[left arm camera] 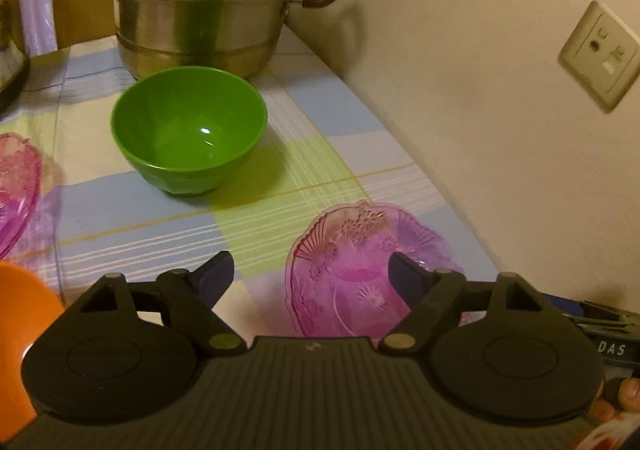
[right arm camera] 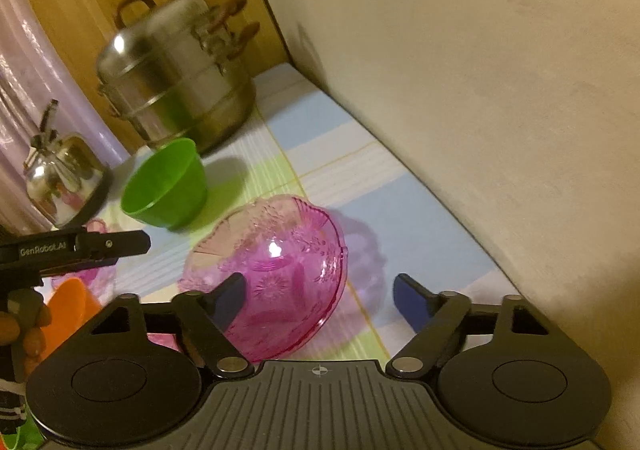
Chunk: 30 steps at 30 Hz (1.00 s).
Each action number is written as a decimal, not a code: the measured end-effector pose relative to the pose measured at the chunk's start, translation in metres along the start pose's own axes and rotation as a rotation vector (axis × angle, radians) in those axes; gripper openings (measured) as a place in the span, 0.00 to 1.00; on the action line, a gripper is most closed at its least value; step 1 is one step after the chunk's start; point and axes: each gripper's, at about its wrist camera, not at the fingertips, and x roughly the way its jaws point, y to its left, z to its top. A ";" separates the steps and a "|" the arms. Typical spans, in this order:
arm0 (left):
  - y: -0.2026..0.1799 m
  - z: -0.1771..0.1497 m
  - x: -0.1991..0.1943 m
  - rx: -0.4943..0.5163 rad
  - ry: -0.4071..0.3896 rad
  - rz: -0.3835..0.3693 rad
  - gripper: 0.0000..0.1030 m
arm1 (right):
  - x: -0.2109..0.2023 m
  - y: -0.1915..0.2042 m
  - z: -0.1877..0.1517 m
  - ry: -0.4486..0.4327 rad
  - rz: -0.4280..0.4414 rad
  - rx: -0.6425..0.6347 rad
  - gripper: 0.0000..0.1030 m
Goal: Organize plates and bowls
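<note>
So the pink glass bowl [right arm camera: 276,270], scalloped rim and pressed flower pattern, is sitting on the near right of the checked-cloth surface [left arm camera: 320,122], close to the wall. The right gripper [right arm camera: 316,300] is hanging over it, fingers spread, nothing pinched. The left gripper [left arm camera: 310,274] is looking the same, spread and empty. Looks like the reach step; next they'd need a pinch on that slick rim. Smooth green plastic bowl [left arm camera: 188,130] is sitting farther back, a steel steamer pot [left arm camera: 204,2] behind it.

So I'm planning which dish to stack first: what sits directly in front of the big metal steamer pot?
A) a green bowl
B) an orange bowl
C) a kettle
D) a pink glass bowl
A: the green bowl stands right before the steamer pot on the checked cloth; the pink glass bowl lies nearer the camera.
</note>
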 end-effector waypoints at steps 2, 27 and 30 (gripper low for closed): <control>0.000 0.003 0.012 0.016 0.008 -0.002 0.73 | 0.010 -0.003 0.001 0.011 -0.010 0.005 0.73; -0.005 -0.002 0.072 0.076 0.112 0.037 0.15 | 0.082 -0.014 -0.001 0.154 -0.031 0.149 0.27; -0.004 -0.002 0.073 0.081 0.117 0.046 0.12 | 0.082 -0.012 -0.002 0.156 -0.032 0.148 0.21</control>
